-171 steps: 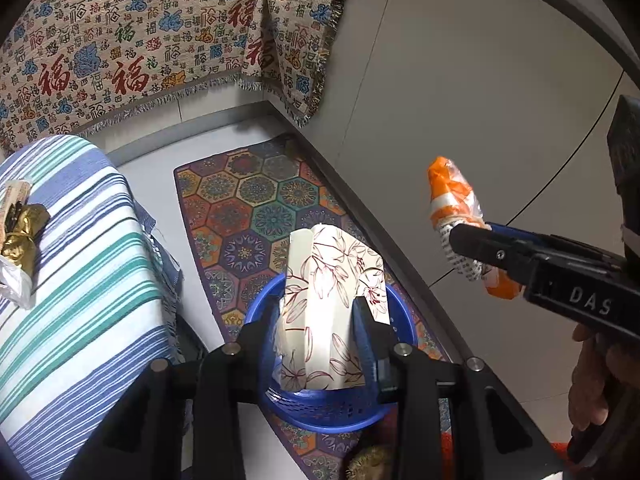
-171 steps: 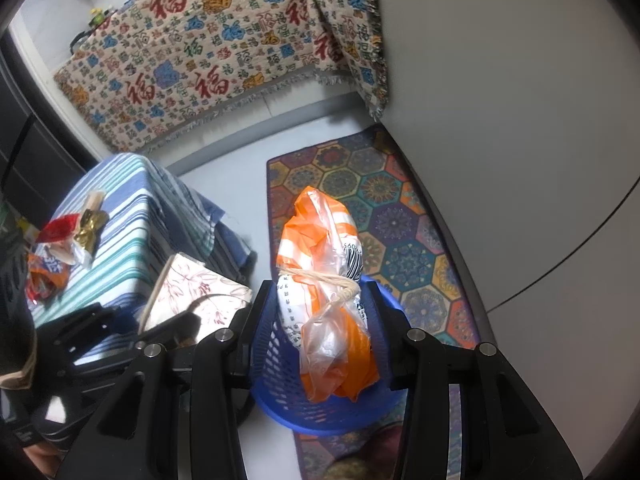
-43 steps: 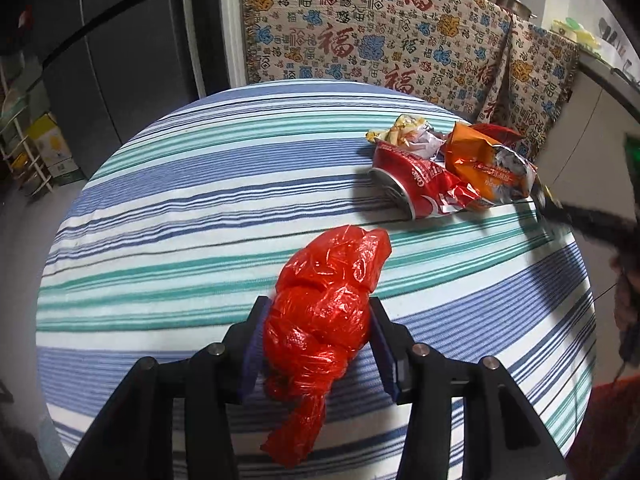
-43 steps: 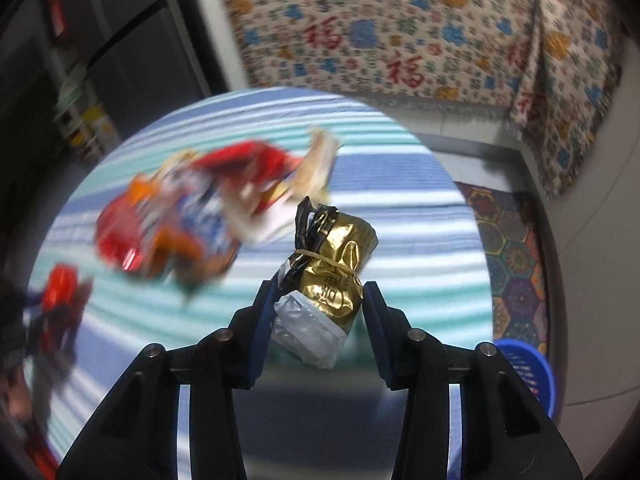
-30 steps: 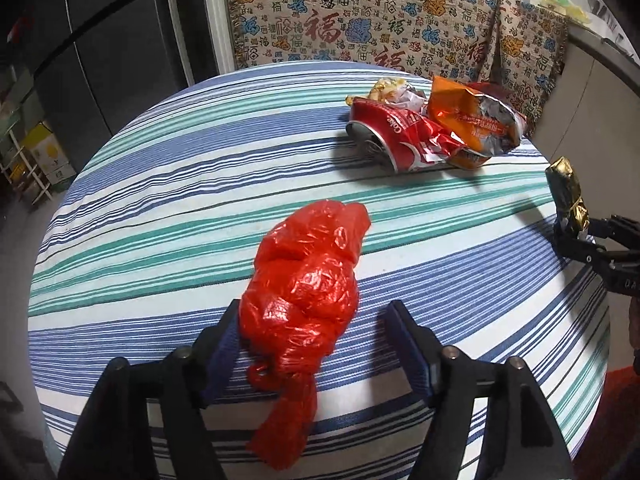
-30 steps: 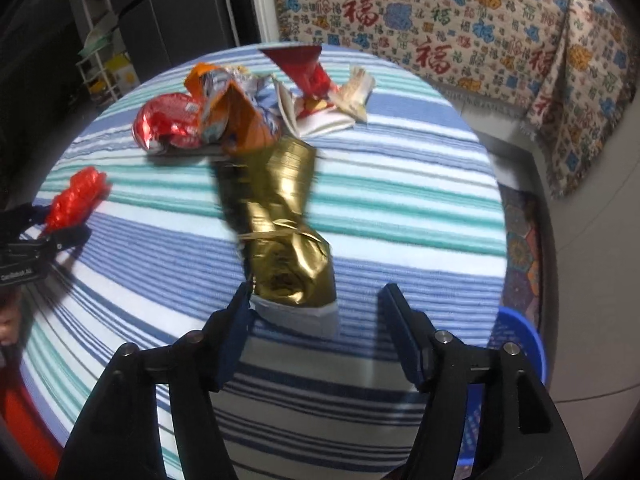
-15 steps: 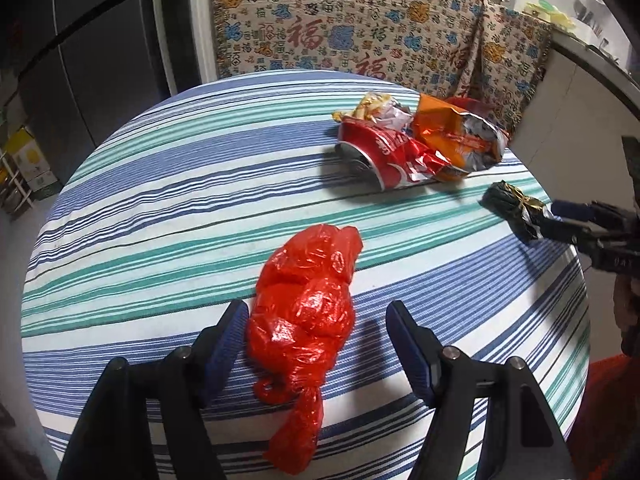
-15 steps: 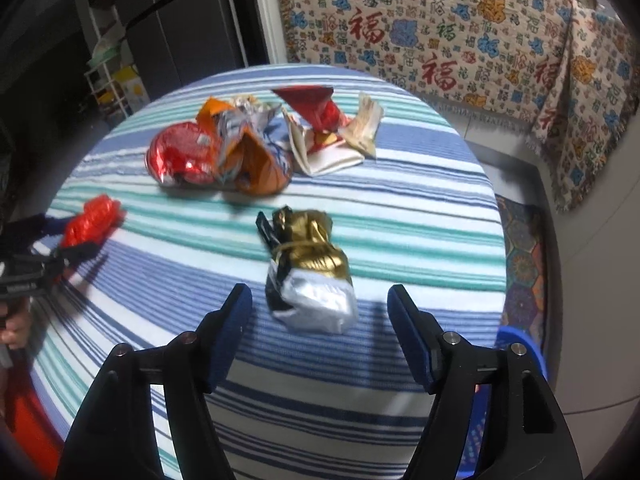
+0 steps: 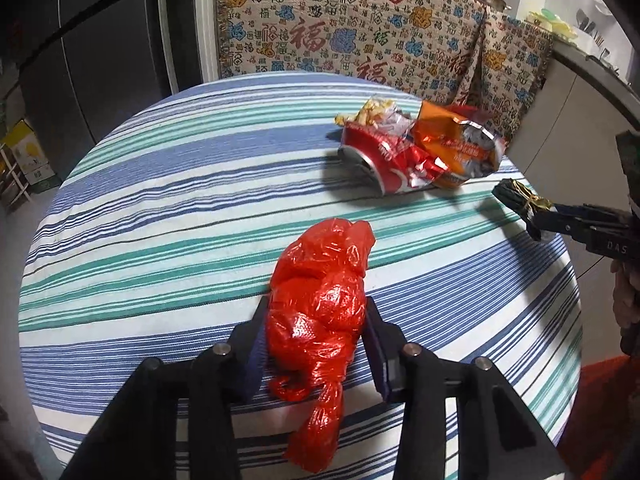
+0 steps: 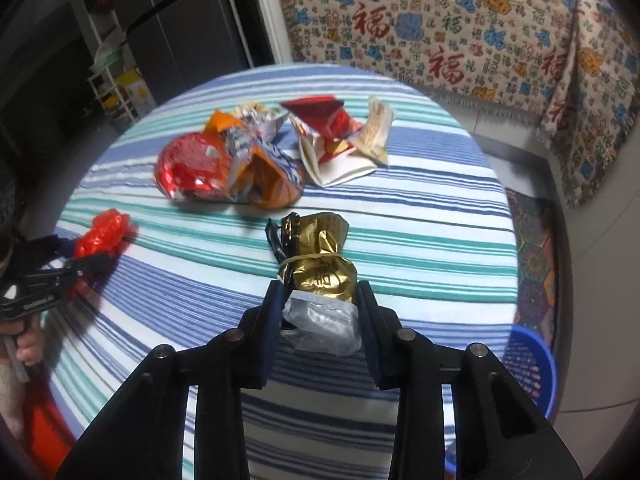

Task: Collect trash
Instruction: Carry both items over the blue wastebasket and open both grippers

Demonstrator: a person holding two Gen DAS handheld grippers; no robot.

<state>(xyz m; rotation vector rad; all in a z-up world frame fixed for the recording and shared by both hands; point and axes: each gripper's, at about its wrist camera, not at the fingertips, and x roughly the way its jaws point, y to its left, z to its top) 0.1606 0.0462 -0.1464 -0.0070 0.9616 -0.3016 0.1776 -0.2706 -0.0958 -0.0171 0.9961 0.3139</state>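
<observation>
A knotted red plastic bag (image 9: 320, 280) lies on the striped round table (image 9: 160, 208). My left gripper (image 9: 314, 312) is closing on it, and both pads touch its sides. A gold foil packet (image 10: 320, 256) with a silver end, tied with a rubber band, lies near the table's right side. My right gripper (image 10: 318, 292) is closing on that silver end, pads against it. In the left wrist view the right gripper (image 9: 536, 216) shows at the right edge with the gold packet (image 9: 516, 196). In the right wrist view the left gripper (image 10: 80, 256) holds the red bag (image 10: 105, 230) at the left.
A crushed red can (image 9: 380, 160) and an orange snack bag (image 9: 456, 148) lie at the table's far side, with a red-and-white wrapper (image 10: 332, 136) beside them. A blue basket (image 10: 528, 364) stands on the floor at the right. A patterned cloth hangs behind.
Both pairs of jaws stood wide around the red bag and the gold packet half a second ago. They have closed in onto them. The hands have barely moved.
</observation>
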